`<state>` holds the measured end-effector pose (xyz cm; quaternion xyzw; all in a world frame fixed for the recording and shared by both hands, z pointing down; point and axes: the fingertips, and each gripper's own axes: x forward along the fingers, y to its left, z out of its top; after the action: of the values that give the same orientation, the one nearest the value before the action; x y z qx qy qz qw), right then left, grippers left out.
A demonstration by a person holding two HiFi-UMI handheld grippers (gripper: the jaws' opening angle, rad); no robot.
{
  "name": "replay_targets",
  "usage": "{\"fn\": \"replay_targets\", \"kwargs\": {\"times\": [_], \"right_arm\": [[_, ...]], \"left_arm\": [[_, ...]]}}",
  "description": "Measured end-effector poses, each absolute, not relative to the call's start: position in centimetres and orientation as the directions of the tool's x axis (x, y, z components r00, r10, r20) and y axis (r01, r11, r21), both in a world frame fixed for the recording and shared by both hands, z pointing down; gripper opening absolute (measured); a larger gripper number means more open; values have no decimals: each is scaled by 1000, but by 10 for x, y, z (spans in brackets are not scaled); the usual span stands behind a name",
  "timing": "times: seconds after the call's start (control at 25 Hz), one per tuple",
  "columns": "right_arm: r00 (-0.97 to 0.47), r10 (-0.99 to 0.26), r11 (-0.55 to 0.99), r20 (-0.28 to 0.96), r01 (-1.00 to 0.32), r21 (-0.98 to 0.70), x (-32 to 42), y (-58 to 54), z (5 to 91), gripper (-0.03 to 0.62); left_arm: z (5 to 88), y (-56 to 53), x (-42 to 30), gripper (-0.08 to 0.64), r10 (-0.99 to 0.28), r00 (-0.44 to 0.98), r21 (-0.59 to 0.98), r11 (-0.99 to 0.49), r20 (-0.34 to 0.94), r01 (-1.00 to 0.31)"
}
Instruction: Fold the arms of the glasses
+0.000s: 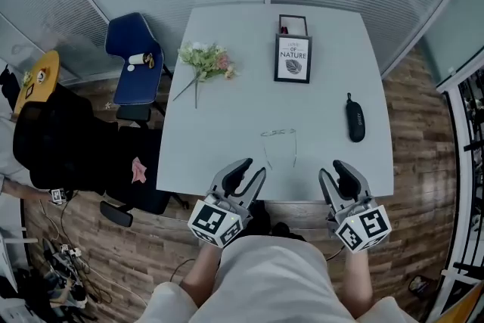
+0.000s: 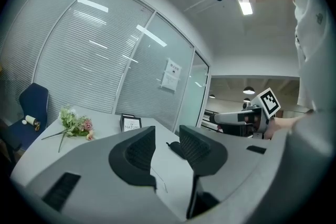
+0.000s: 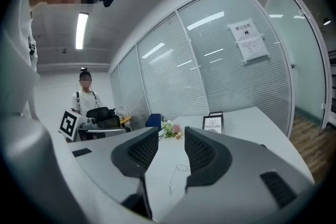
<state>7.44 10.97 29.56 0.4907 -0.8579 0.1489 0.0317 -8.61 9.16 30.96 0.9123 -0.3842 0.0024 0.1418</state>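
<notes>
Thin wire-rimmed glasses point(image 1: 278, 133) lie on the white table point(image 1: 227, 125) with both arms spread out toward the near edge. My left gripper point(image 1: 253, 169) hovers at the near table edge, just short of and left of the glasses, open and empty. My right gripper point(image 1: 333, 170) stands to the right of the glasses, also open with nothing between its fingers. In the right gripper view the glasses point(image 3: 178, 168) show on the table beyond the gap of the right gripper point(image 3: 170, 147). The left gripper point(image 2: 167, 140) frames a faint glasses arm point(image 2: 158, 181).
A black glasses case point(image 1: 355, 119) lies at the table's right side. A "Nature" picture frame point(image 1: 293, 57) and a flower bunch point(image 1: 206, 60) sit farther back. A blue chair point(image 1: 136, 60) and a black chair point(image 1: 68, 140) stand left of the table. A person point(image 3: 86, 97) stands in the background.
</notes>
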Motion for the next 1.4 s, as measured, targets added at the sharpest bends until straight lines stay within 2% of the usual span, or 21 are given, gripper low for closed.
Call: {"fn": "replay_targets", "kwargs": {"times": [0.72, 1.08, 1.4], "right_arm": [[-514, -788, 452, 340, -857, -248, 25, 73, 340, 149], [-527, -751, 476, 397, -849, -229, 33, 59, 360, 152], [-548, -699, 555, 460, -821, -134, 38, 45, 390, 161]], "left_arm": [[347, 58, -109, 150, -578, 792, 286, -739, 195, -610], [381, 63, -117, 150, -581, 766, 306, -703, 275, -643], [395, 56, -106, 150, -572, 749, 289, -694, 335, -660]]}}
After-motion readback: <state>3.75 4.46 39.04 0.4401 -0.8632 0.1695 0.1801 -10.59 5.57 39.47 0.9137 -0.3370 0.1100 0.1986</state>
